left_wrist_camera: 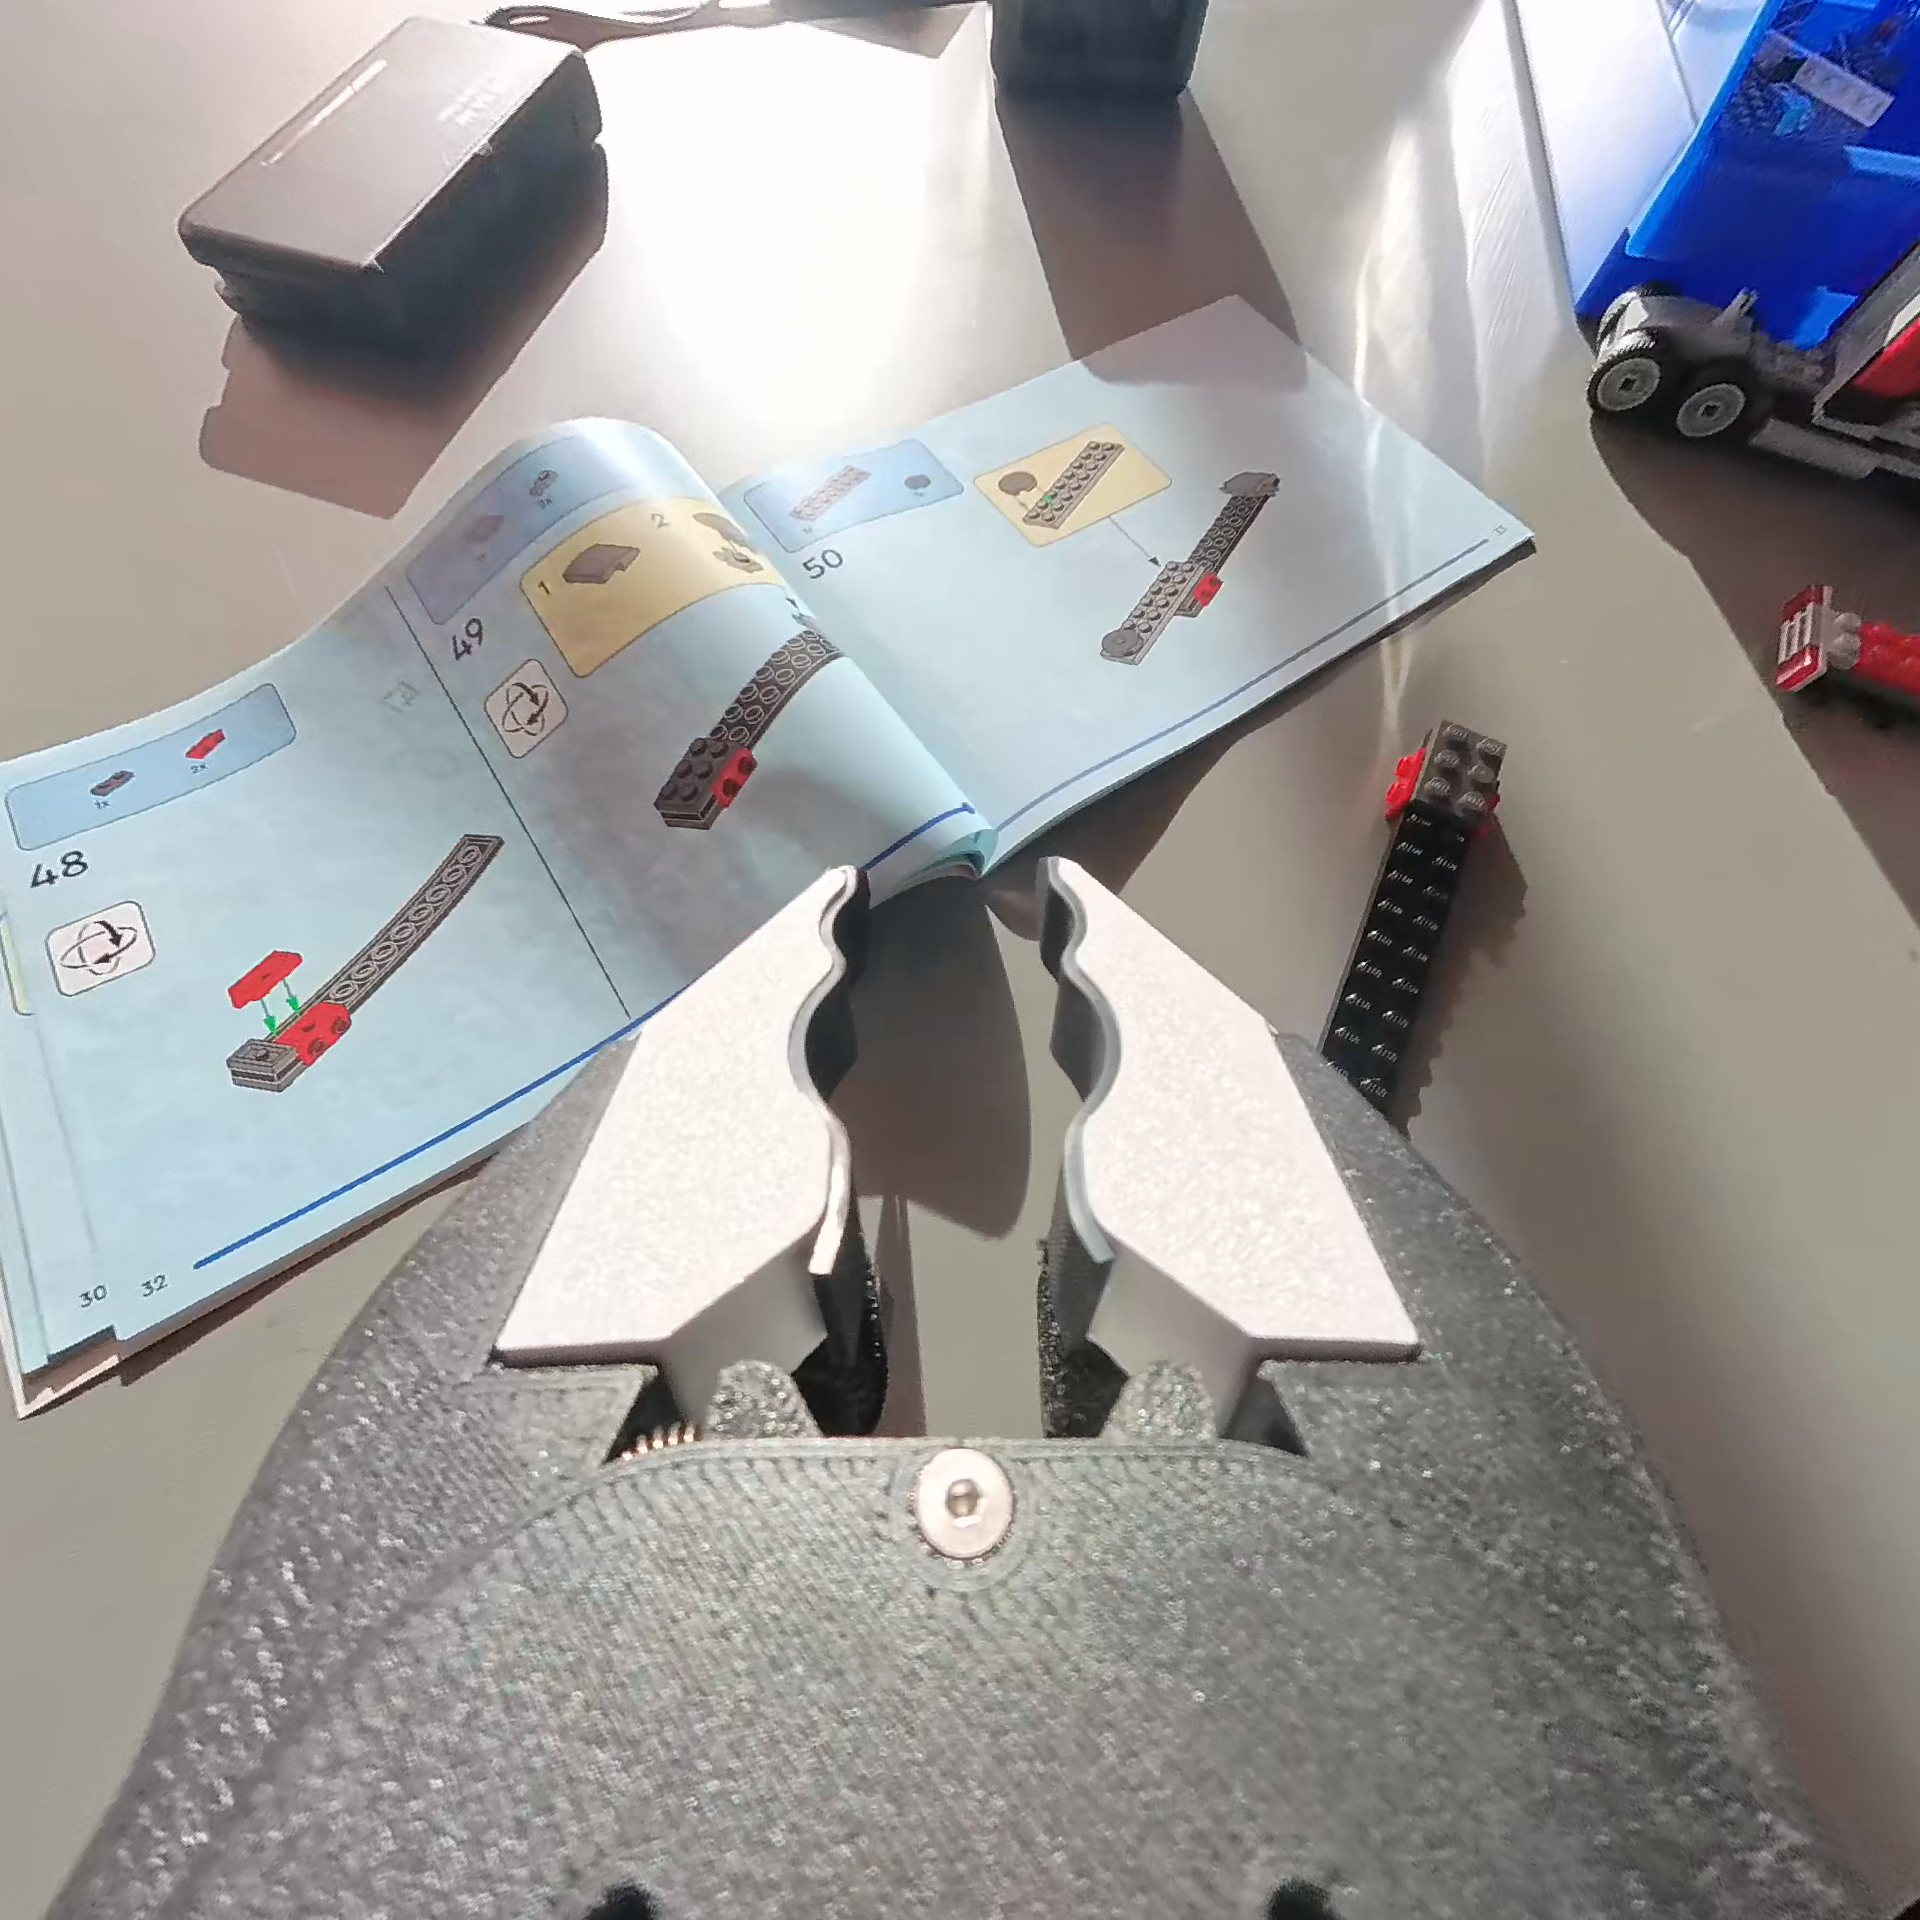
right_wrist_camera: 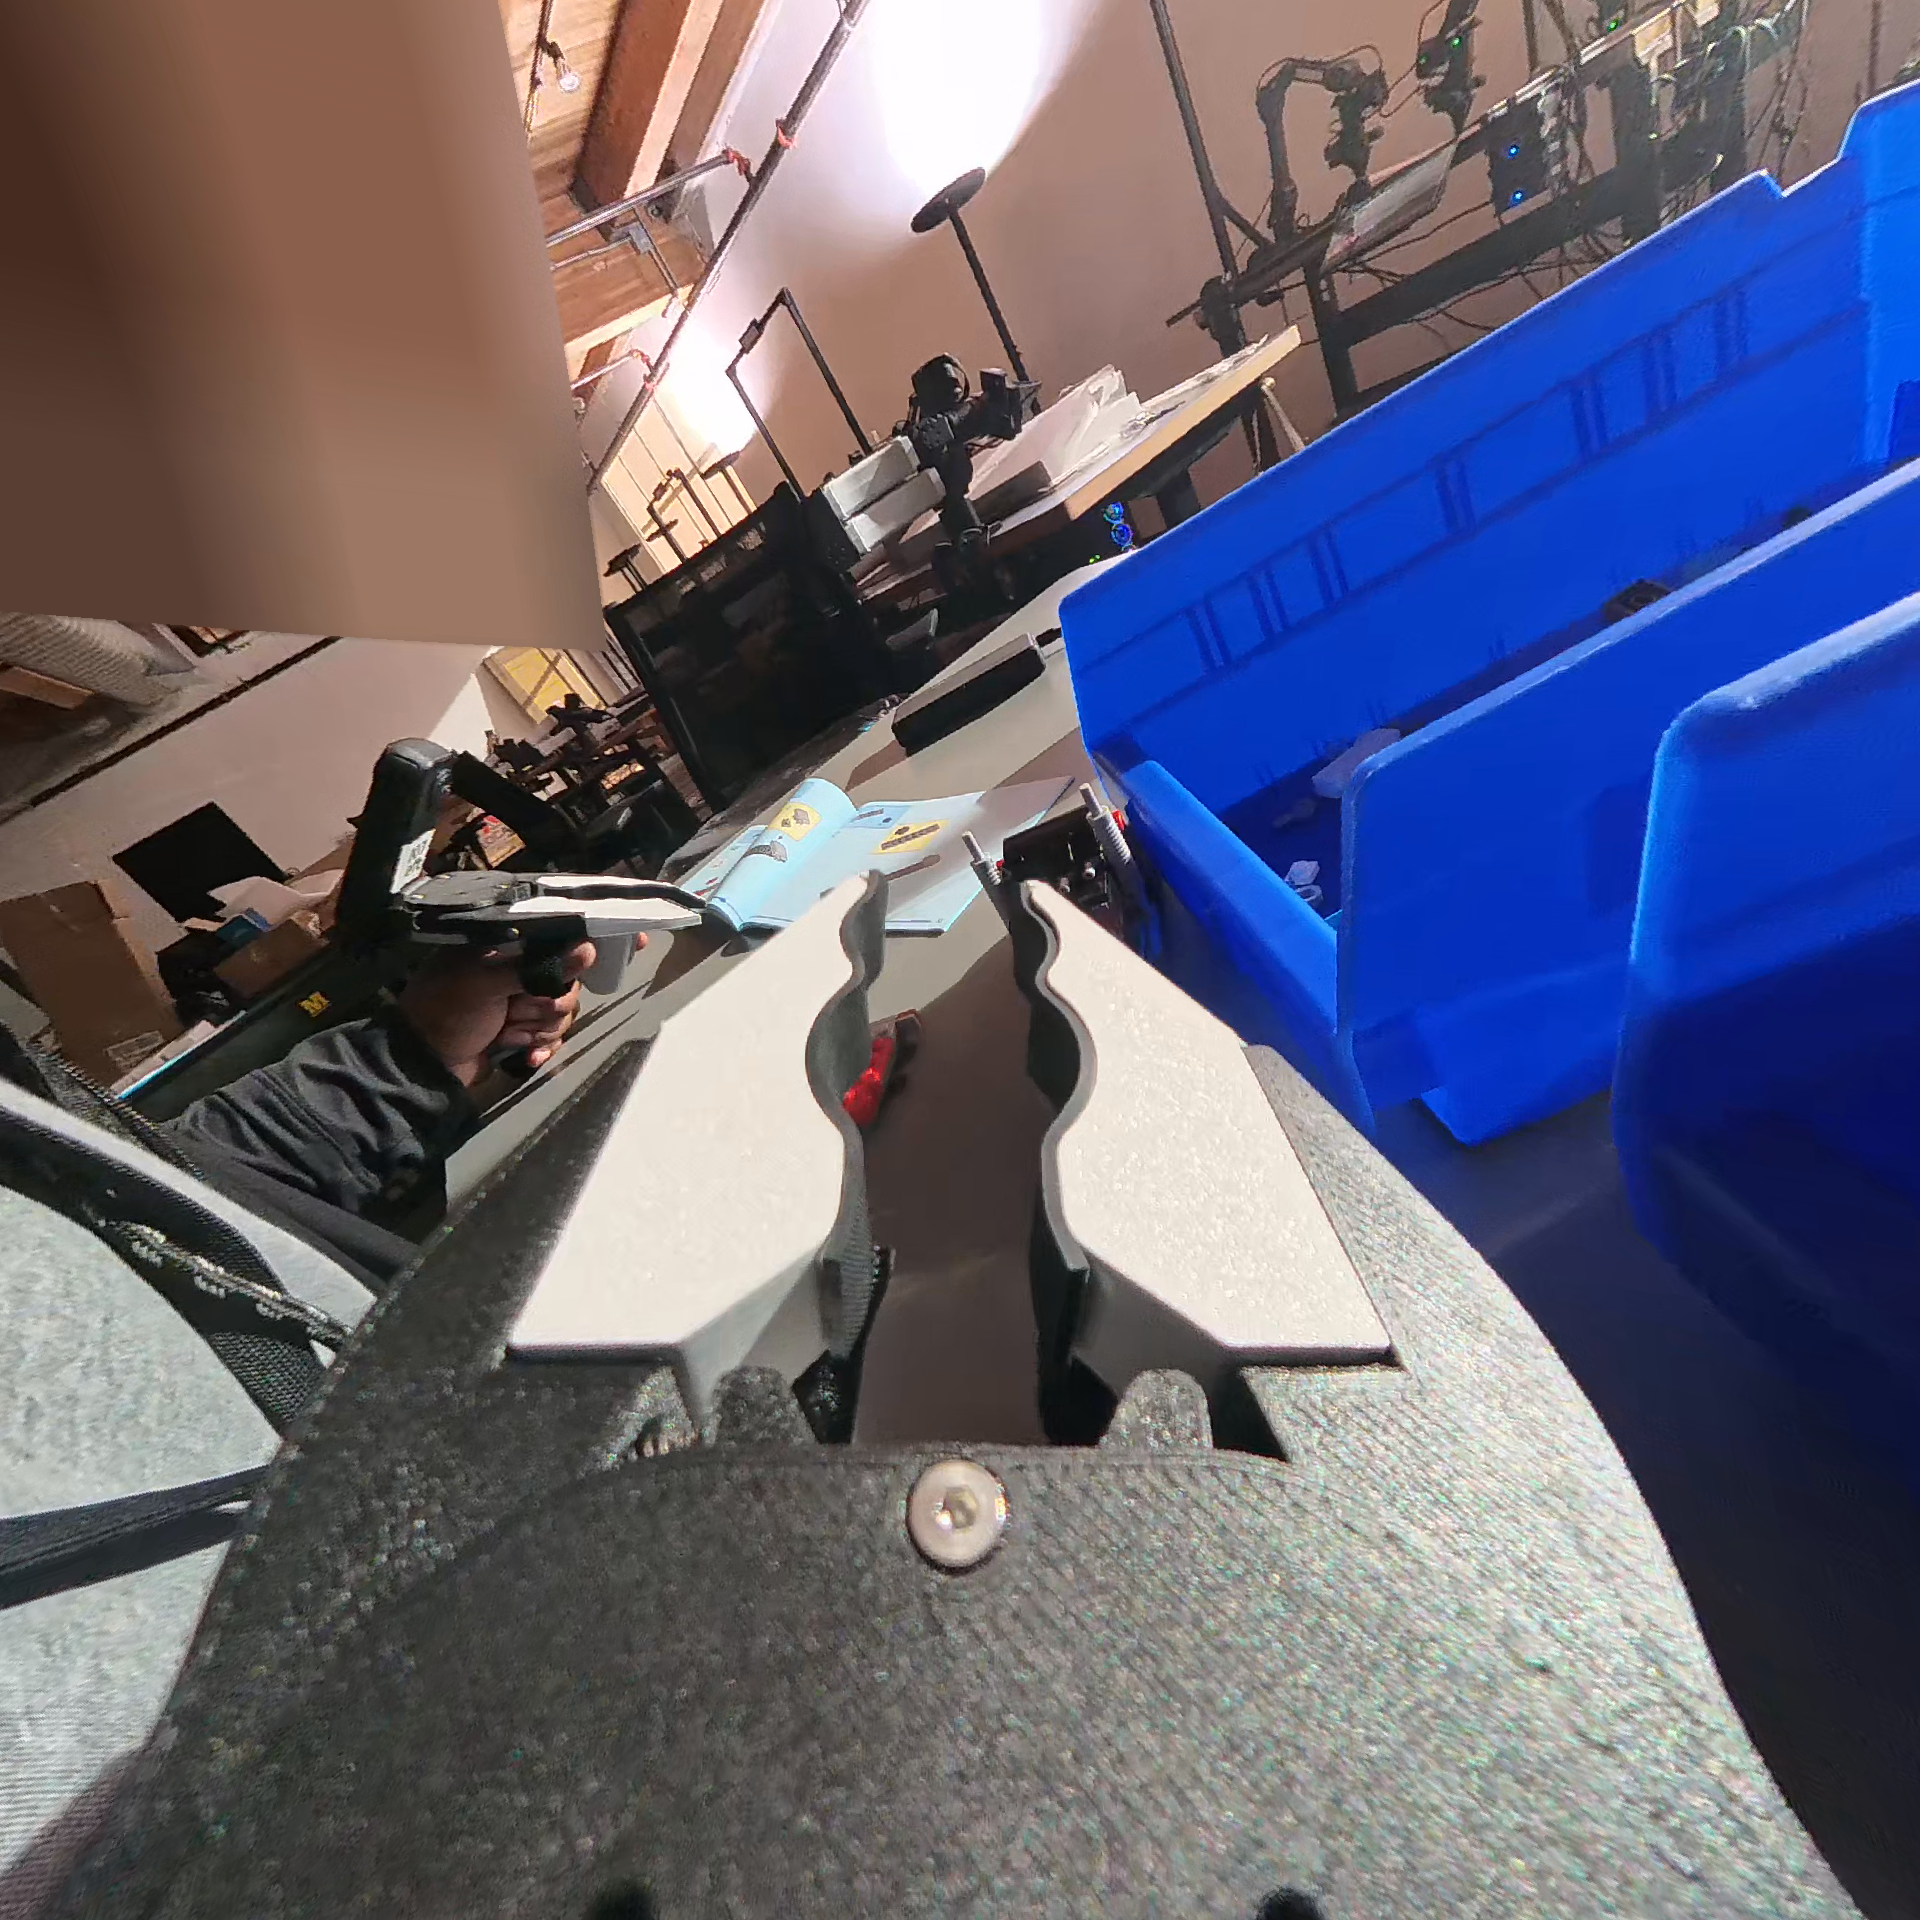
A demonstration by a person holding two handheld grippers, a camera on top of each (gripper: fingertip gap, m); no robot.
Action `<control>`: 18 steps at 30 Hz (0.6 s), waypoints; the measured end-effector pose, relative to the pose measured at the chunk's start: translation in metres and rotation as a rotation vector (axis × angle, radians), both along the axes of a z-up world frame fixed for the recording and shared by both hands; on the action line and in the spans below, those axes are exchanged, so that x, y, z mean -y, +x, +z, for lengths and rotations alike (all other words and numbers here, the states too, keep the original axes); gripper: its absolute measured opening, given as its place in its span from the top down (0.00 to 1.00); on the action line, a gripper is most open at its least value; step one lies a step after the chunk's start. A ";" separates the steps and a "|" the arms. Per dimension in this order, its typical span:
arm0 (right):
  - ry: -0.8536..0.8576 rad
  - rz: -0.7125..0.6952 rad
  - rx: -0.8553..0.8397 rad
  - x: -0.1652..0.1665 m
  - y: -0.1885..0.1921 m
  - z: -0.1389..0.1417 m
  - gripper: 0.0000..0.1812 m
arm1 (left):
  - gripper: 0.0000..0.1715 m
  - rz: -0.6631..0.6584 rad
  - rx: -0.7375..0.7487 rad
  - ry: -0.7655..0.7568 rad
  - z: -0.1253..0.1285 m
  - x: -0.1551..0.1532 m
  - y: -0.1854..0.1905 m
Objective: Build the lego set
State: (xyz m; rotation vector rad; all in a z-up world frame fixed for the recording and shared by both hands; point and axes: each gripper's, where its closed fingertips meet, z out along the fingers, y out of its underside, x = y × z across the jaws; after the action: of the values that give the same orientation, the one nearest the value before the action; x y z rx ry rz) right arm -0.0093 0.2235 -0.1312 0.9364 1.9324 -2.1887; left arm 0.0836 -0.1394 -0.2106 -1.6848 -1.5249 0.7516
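Note:
In the left wrist view my left gripper [left_wrist_camera: 948, 883] is open and empty, hovering over the near edge of the open instruction booklet [left_wrist_camera: 644, 769]. A long black lego plate with a dark grey and red block at its far end [left_wrist_camera: 1418, 914] lies on the table just right of the gripper. A red and grey lego piece [left_wrist_camera: 1844, 649] lies farther right. A partly built lego truck with grey wheels [left_wrist_camera: 1756, 374] stands at the upper right. In the right wrist view my right gripper [right_wrist_camera: 948, 888] is open and empty, low over the table. A red lego piece [right_wrist_camera: 873, 1075] shows between its fingers.
Blue storage bins [right_wrist_camera: 1507, 727] stand close on the right of my right gripper. A black box [left_wrist_camera: 395, 177] lies on the table beyond the booklet. The left gripper [right_wrist_camera: 613, 914], held by a hand, shows farther off in the right wrist view. Some 40 cm of space lies between my two pairs of fingers.

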 end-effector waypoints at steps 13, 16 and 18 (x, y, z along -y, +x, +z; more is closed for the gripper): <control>0.001 0.005 0.011 0.001 -0.001 -0.002 0.86 | 0.80 -0.003 -0.003 -0.003 0.000 -0.001 0.000; -0.008 0.005 0.009 0.000 0.000 -0.001 0.86 | 0.81 -0.003 -0.001 -0.002 0.000 -0.001 0.000; -0.015 0.010 0.008 0.000 0.000 0.000 0.86 | 0.81 -0.002 0.002 -0.002 0.000 0.000 0.000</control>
State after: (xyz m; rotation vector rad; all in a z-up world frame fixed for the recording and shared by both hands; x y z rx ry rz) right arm -0.0091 0.2239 -0.1309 0.9292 1.9103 -2.1879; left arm 0.0835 -0.1390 -0.2111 -1.6886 -1.5241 0.7505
